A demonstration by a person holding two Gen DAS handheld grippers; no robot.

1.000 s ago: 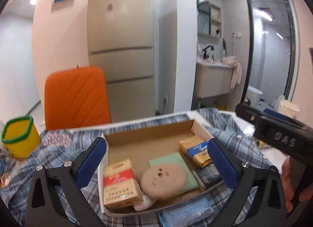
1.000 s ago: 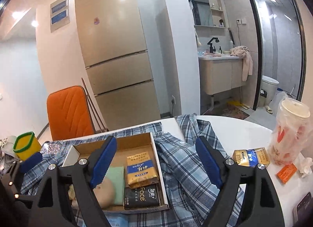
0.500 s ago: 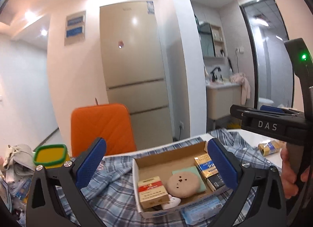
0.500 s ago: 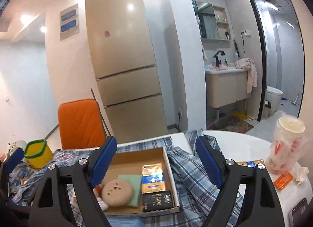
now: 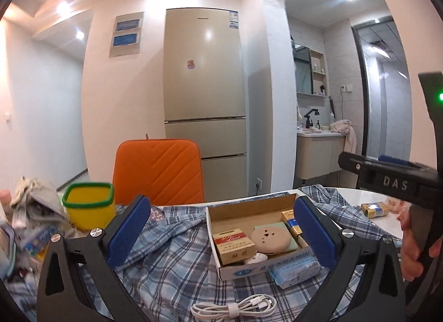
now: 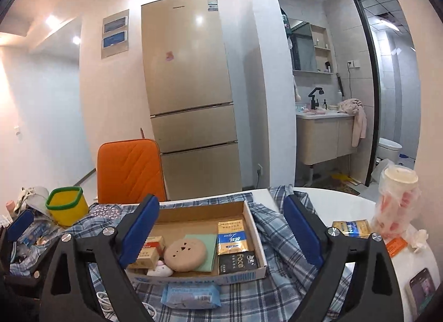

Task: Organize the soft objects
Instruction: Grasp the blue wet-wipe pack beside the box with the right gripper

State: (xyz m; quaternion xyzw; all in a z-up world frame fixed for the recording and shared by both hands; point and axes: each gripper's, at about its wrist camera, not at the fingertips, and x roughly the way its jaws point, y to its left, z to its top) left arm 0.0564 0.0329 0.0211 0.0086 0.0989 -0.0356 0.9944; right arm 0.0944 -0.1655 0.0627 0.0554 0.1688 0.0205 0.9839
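Soft objects, mostly already sorted, lie in the cardboard box (image 5: 250, 209) on the plaid shirt (image 5: 171, 241) spread over the bench. In the left wrist view the box holds a red tissue pack (image 5: 234, 244), a round beige puff (image 5: 270, 239) and a green cloth; a blue wipes pack (image 5: 295, 270) lies just in front of the box, outside it, beside a coiled white cable (image 5: 235, 308). The left gripper (image 5: 221, 236) has its jaws wide apart, empty. In the right wrist view the right gripper (image 6: 221, 234) frames the box, jaws opening with nothing pressed between them. A gold tissue pack (image 6: 351, 229) sits well right of the box, so two packs appear left to stow.
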